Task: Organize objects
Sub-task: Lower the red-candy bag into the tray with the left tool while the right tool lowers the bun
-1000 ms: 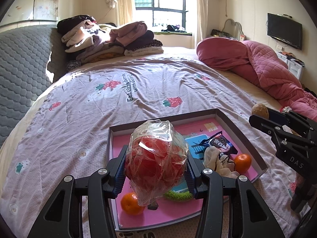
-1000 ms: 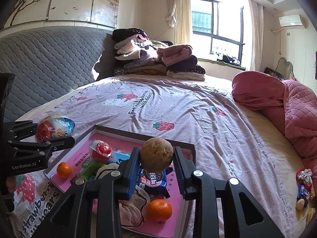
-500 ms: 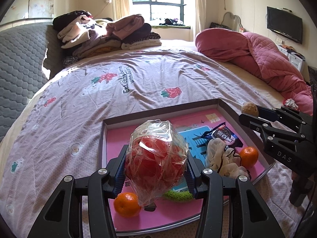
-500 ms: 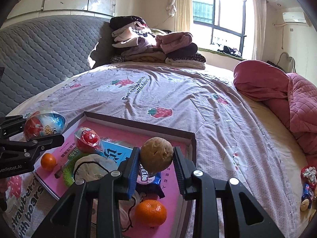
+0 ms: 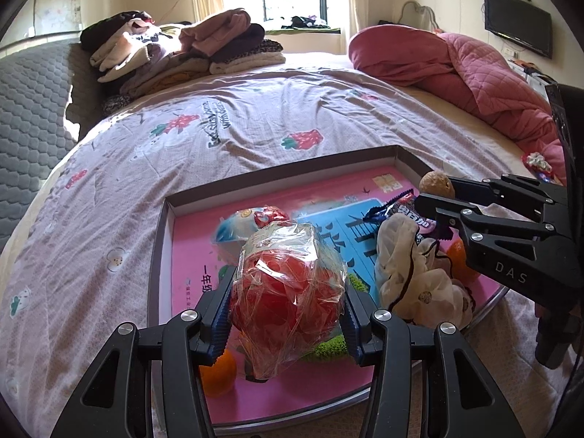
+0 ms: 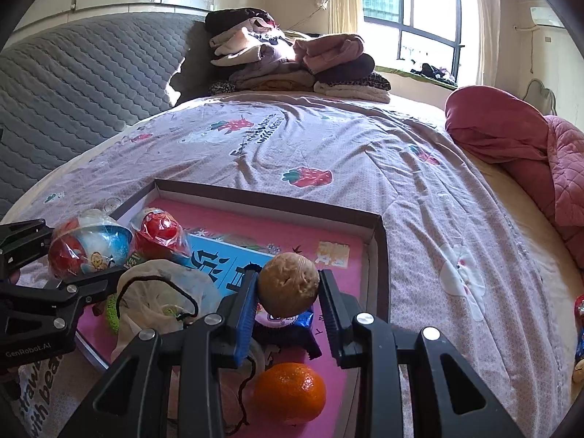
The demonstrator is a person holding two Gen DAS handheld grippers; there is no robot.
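- The left gripper (image 5: 288,292) is clamped on a wrapped toy egg (image 5: 288,284), red under crinkled clear film, with a blue pad pressed against each side of it.
- In the right wrist view the same egg (image 6: 89,252) shows a red half and a blue half, held above the near left corner of the tray (image 6: 270,200).
- The right gripper (image 6: 288,292) is clamped on a brown walnut (image 6: 289,284), its 2 pads tight against the shell.
- The walnut (image 5: 437,185) hangs over the right side of the tray (image 5: 277,175), above a dark snack packet (image 6: 288,328).
- The tray is a shallow box lid with a grey rim and a pink and blue printed floor, lying on the bedspread (image 5: 226,135).
- Lying in the tray: a 2nd wrapped egg (image 6: 160,233) near the far left corner, a cream drawstring pouch (image 6: 157,299) in the middle, and the snack packet (image 5: 408,211) on the right.
- 1 orange (image 6: 290,392) sits at the near right edge of the tray, just beside the pouch's black cord.
- Another orange (image 5: 219,376) lies at the near left, partly hidden behind the left gripper's finger.
- A green fuzzy thing (image 5: 325,350) peeks out under the held egg; I cannot tell what it is.
- Folded clothes (image 5: 182,51) are stacked at the far end of the bed, and a pink quilt (image 5: 456,69) is heaped along its right side.
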